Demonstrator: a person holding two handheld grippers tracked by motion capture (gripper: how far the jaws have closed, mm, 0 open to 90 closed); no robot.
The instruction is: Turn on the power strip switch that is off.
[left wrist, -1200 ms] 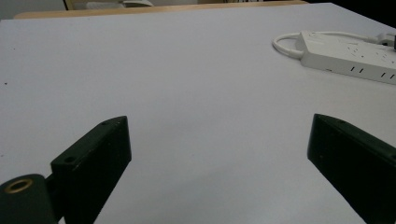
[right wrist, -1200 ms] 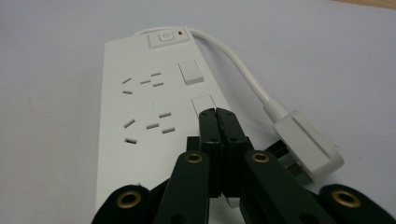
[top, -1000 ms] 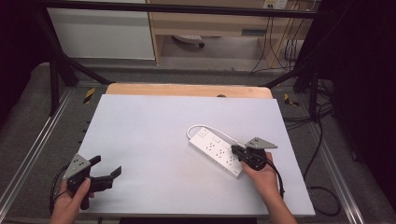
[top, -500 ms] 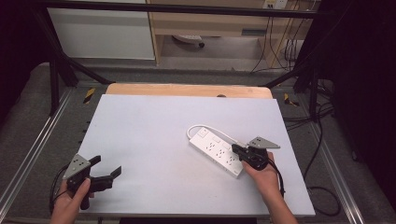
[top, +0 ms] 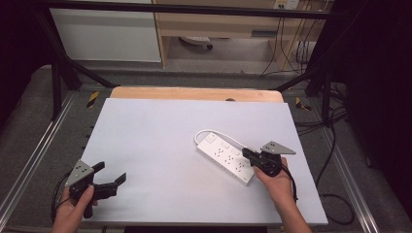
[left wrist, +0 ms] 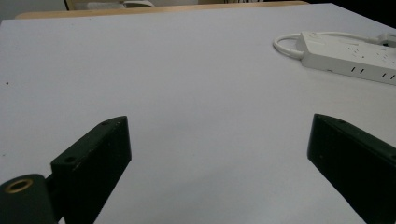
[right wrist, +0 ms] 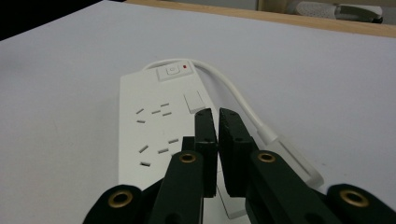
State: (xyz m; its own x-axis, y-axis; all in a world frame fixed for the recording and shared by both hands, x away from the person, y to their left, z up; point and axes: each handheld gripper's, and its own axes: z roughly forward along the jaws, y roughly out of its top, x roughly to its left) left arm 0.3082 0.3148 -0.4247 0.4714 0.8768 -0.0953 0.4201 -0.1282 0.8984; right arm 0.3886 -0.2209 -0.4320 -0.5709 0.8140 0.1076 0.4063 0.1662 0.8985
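The right claw, jaws nearly together and holding nothing, hovers over the white plastic power strip lying right of centre on the pale grey bench. Rigid, light and probably slippery, the strip is best gripped across its narrow sides. The left claw stands wide and empty.

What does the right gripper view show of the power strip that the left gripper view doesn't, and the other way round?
Right gripper view: the power strip's top face with its switch, a small red light and socket slots, below the right gripper's nearly closed jaws, nothing between them. Left gripper view: the strip's long side from low and afar, beyond the left gripper's wide-open jaws. Both: the white strip, its looping white cable and the pale table.
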